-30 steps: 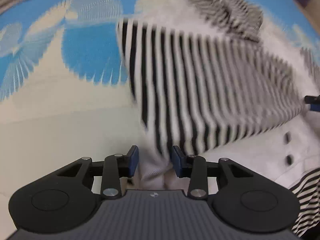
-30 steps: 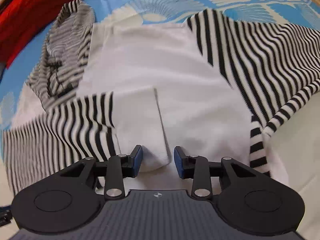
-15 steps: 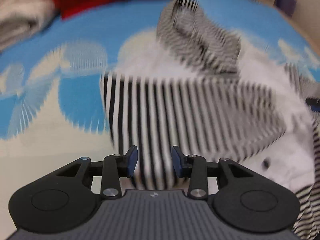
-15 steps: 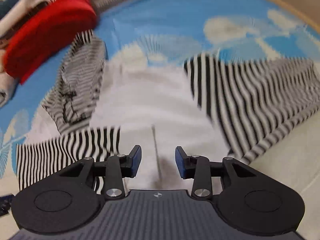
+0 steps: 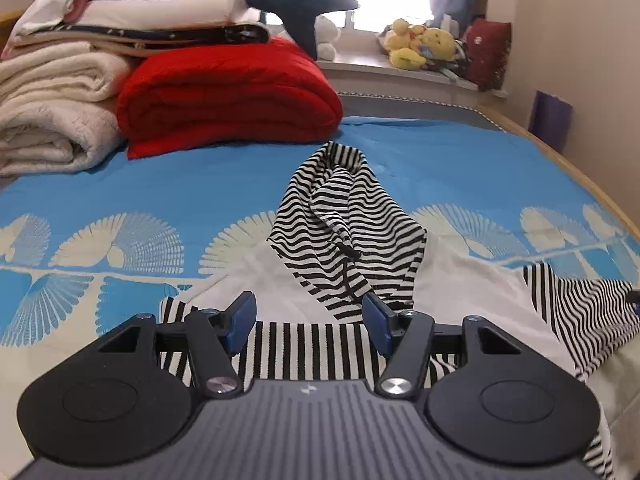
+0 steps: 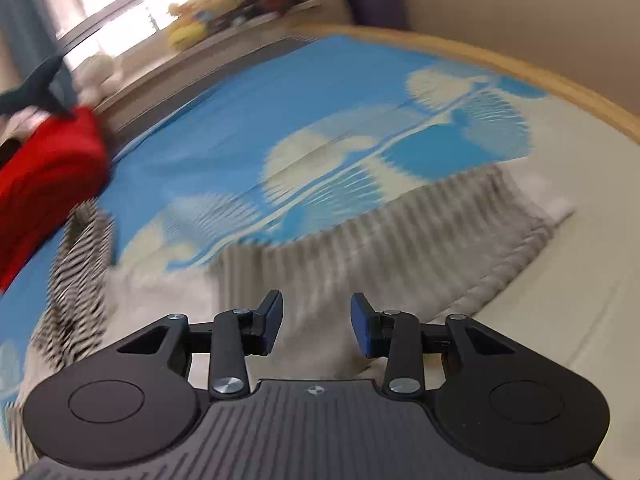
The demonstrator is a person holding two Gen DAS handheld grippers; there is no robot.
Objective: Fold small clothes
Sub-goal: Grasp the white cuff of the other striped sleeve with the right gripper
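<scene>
Left hand-held gripper [image 5: 310, 326] jaws opening above the striped hoodie [image 5: 352, 232]; right hand-held gripper [image 6: 316, 322] apart, empty.

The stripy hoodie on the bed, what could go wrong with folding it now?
1. The left gripper is opening above the folded-in striped sleeve, nothing pinched; the loose sleeve might slide back out.
2. The striped hood lies bunched on the blue sheet; folding over it could leave a lump.
3. The right wrist view is blurred, so the right gripper may grab the other sleeve crookedly.
</scene>
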